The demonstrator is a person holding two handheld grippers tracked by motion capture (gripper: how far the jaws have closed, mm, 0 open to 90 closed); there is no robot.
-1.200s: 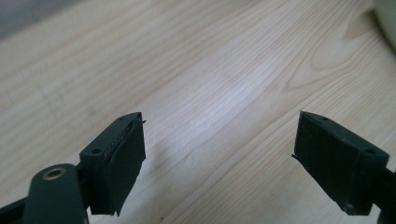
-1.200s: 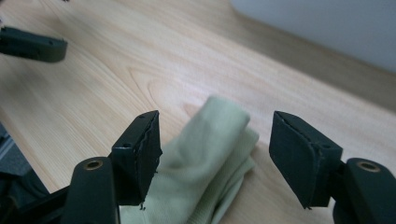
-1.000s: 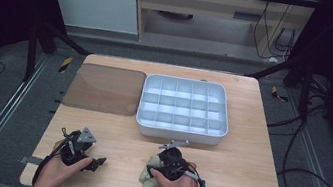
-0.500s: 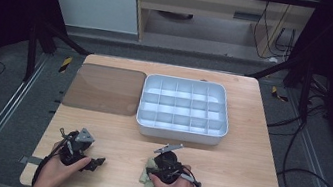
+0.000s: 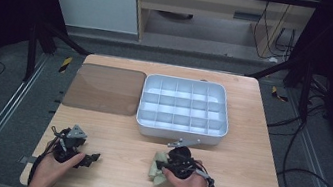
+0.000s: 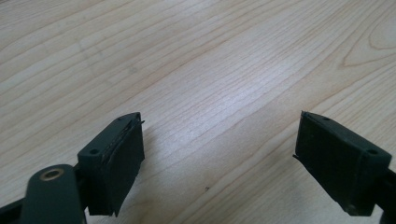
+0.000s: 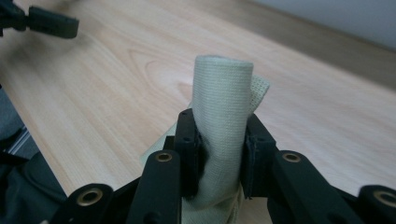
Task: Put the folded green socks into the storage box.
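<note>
Right gripper (image 7: pixel 219 154): jaws just closed in, now pinching folded pale-green cloth (image 7: pixel 222 121) between pads, fold rising past fingertips. Left gripper (image 6: pixel 219 158): jaws spread wide, nothing between, bare wooden table (image 6: pixel 210 70) beneath.

No readable text, labels, brands or nos. anywhere: none on the worktop (image 5: pixel 245 161), the white divided tray (image 5: pixel 180 132), the brown sheet (image 5: pixel 104 89) or the cloth (image 7: pixel 223 121). Only sign-like marks: yellow/black striped tape bits on the floor (image 5: pixel 65 64), w/o any lettering.
</note>
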